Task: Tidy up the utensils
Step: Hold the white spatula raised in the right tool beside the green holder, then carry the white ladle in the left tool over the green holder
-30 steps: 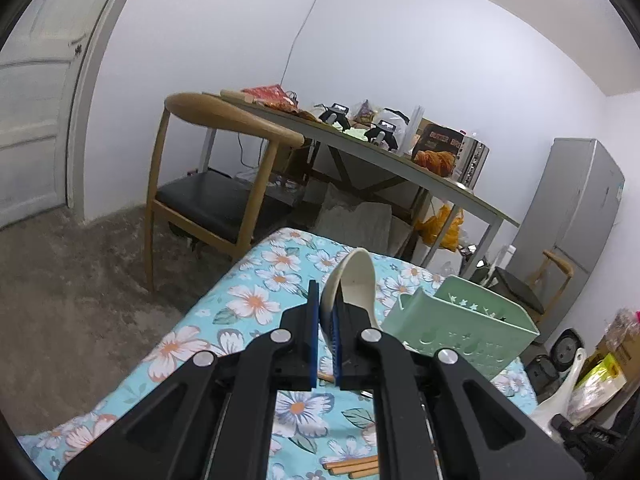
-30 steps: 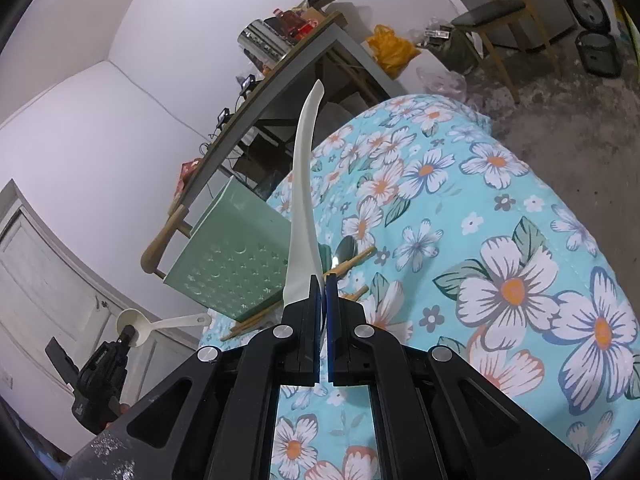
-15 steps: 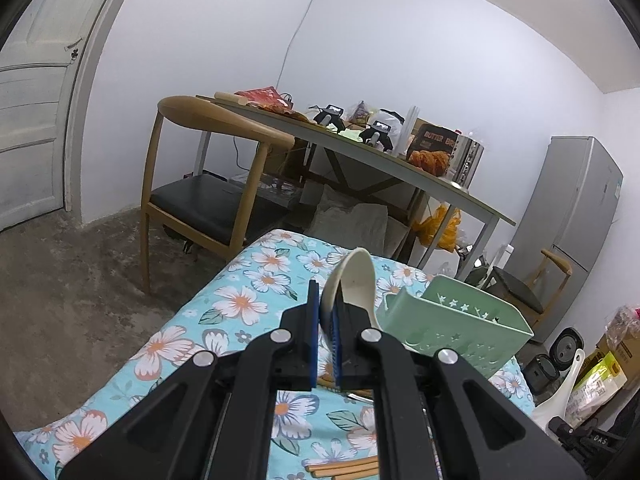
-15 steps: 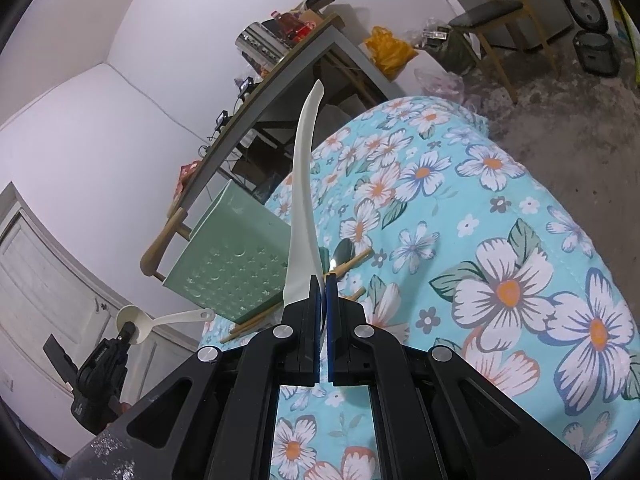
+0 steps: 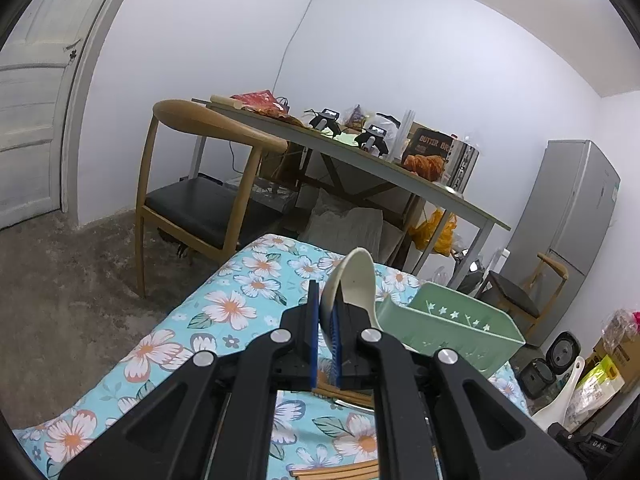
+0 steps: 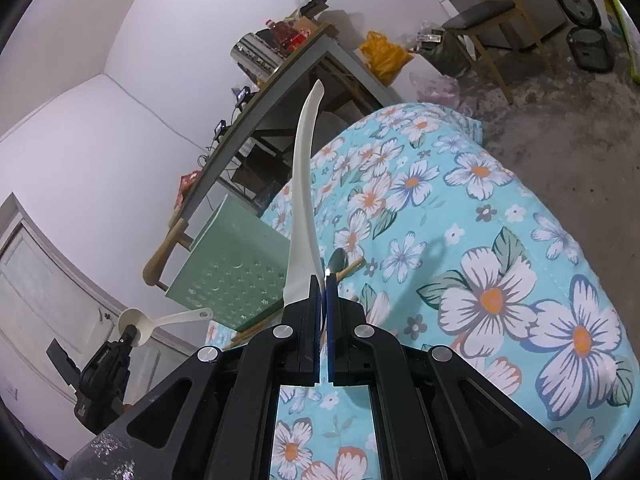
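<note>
My left gripper (image 5: 326, 304) is shut on the bowl end of a cream plastic spoon (image 5: 352, 276), which it holds above the flowered cloth. From the right wrist view, that spoon (image 6: 176, 317) sticks out sideways from the left gripper (image 6: 130, 330). My right gripper (image 6: 323, 284) is shut on a white rice paddle (image 6: 303, 184) that rises edge-on in front of it. The paddle (image 5: 560, 396) also shows at the left view's lower right. A green perforated basket (image 5: 452, 332) (image 6: 232, 264) stands on the cloth between the two grippers. Beside it lie a metal spoon (image 6: 338, 262) and wooden chopsticks (image 5: 340, 472).
The blue flowered cloth (image 6: 500, 280) covers a low surface that drops off at its edges to a rough floor. Behind it are a wooden chair (image 5: 200, 184), a long cluttered table (image 5: 360, 160) and a grey fridge (image 5: 568, 224). A rice cooker (image 5: 560, 352) stands on the floor.
The left wrist view has drifted slightly. Both grippers keep the same hold on their utensils, and nothing on the cloth has moved.
</note>
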A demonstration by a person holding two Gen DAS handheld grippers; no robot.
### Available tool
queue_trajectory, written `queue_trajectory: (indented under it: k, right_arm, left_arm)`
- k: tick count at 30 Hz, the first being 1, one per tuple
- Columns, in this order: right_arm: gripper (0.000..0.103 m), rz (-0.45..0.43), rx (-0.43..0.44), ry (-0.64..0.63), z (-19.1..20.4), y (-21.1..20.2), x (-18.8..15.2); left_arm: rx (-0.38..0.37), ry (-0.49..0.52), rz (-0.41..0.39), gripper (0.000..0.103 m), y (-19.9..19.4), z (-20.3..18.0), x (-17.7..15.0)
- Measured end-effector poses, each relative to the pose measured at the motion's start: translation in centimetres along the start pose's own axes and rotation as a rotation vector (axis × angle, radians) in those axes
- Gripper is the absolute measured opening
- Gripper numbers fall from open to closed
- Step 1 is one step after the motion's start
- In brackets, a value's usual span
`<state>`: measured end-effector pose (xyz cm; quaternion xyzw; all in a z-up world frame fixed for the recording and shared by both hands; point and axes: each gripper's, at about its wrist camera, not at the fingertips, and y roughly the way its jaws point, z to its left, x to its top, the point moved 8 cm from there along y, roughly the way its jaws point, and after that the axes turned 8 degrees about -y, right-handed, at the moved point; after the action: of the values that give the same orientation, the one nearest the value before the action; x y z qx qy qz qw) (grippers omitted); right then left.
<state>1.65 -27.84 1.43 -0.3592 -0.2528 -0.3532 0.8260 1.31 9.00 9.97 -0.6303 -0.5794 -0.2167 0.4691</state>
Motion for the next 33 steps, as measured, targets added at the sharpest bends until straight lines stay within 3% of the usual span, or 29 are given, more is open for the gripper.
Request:
queue_trajectory:
  k: [33]
  right_arm:
    - [0.002,-0.037,0.012,0.084,-2.4,-1.8,1.1]
  left_arm:
    - [-0.059,-0.024,-0.032,0.005,-0.6,-3.4,1.2]
